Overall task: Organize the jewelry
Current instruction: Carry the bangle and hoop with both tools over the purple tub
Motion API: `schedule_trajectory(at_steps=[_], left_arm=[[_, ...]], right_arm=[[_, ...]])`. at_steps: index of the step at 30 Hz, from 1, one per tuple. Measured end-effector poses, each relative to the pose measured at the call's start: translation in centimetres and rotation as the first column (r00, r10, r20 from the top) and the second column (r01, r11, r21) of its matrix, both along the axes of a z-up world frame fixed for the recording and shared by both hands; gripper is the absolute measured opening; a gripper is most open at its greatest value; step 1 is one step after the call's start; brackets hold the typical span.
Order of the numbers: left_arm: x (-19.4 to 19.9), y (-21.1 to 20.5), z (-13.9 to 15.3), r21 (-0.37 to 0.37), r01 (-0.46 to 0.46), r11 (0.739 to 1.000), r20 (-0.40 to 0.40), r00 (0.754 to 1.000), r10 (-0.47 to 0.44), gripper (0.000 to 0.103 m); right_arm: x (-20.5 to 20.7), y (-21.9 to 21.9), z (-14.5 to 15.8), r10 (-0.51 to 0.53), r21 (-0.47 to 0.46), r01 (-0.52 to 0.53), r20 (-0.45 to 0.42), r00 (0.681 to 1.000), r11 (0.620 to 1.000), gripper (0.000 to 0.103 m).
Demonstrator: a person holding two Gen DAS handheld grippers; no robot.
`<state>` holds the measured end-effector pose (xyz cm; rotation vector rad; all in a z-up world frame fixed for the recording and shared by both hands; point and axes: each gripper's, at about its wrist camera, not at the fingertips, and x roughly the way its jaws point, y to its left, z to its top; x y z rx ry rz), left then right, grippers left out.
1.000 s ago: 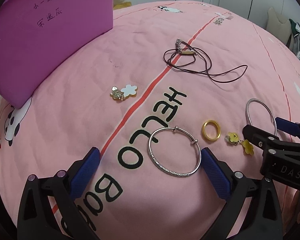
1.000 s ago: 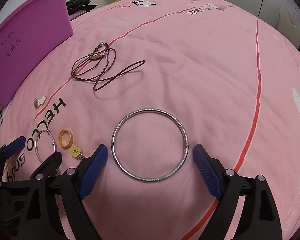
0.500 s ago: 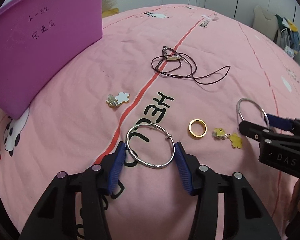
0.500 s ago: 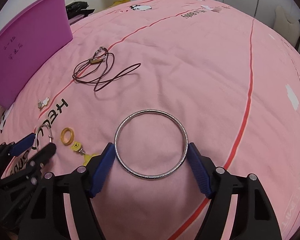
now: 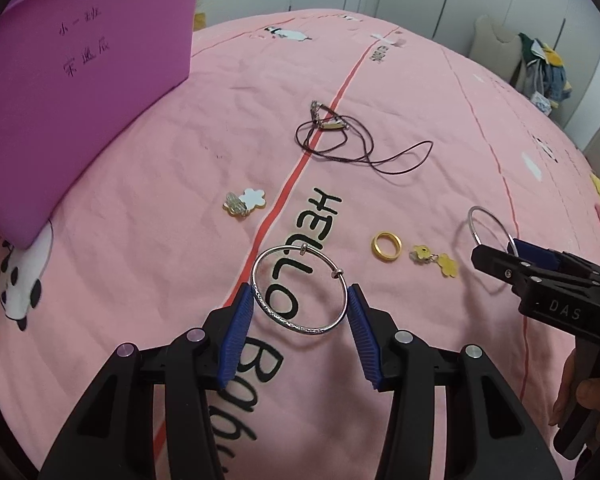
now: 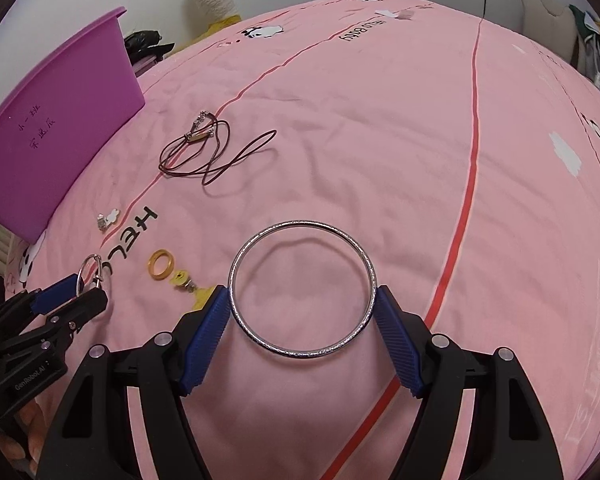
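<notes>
Both bangles have come up off the bed, each squeezed between blue pads: the left hand-held gripper (image 5: pixel 300 312) holds the beaded bangle (image 5: pixel 299 290), the right hand-held gripper (image 6: pixel 302 320) the plain bangle (image 6: pixel 302 289). They look light, stiff and slippery, so I think pinching across the widest part holds best.

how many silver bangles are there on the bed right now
2. One silver bangle is clamped between the left gripper fingers; the plain silver bangle is clamped in the right gripper. Both appear lifted off the pink bedspread.
</notes>
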<state>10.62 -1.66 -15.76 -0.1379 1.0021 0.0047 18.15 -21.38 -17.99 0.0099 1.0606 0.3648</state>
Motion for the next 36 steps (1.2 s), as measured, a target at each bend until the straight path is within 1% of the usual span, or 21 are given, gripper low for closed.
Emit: schedule_trajectory(at_steps=[6,11,14,16,21,24,28,32,36], left_arm=[[-1.0,0.3,2.2,0.022,0.043,0.999,0.038,0.998,-0.044,0.046],[-1.8,1.0,4.1,0.015,0.064,0.998,0.065,0.996,-0.065,0.046],[-2.6,1.6,5.9,0.01,0.079,0.997,0.097,0.992,-0.079,0.046],[-3.1,1.8,7.2,0.01,0.094,0.995,0.125,0.988,-0.095,0.046],[-4.4,3.2,10.8,-0.026,0.132,0.991,0.178,0.976,-0.125,0.046],[-5.5,4.4,13.2,-0.034,0.143,0.989,0.213,0.968,-0.132,0.046],[-6.6,6.7,17.0,-0.029,0.154,0.988,0.276,0.951,-0.14,0.046],[-7.0,10.0,20.8,-0.022,0.142,0.99,0.34,0.932,-0.126,0.046],[-6.7,13.5,23.8,-0.01,0.115,0.993,0.393,0.914,-0.101,0.047]], right_arm=[[-1.7,-0.2,1.5,-0.047,0.021,0.047,0.02,0.999,0.999,0.071],[-3.3,-0.2,3.9,-0.086,0.027,0.085,0.049,0.995,0.996,0.071],[-4.4,-0.1,5.3,-0.101,0.035,0.099,0.06,0.993,0.994,0.071],[-5.3,0.3,6.6,-0.109,0.036,0.106,0.074,0.991,0.994,0.071],[-7.4,1.8,10.6,-0.125,0.068,0.117,0.121,0.985,0.991,0.071],[-8.4,3.1,13.1,-0.128,0.09,0.115,0.156,0.979,0.989,0.071],[-9.2,5.4,16.3,-0.121,0.133,0.095,0.202,0.972,0.987,0.071],[-9.5,8.3,19.2,-0.092,0.164,0.052,0.251,0.964,0.985,0.071],[-9.0,12.7,22.5,-0.037,0.19,-0.021,0.299,0.954,0.982,0.071]])
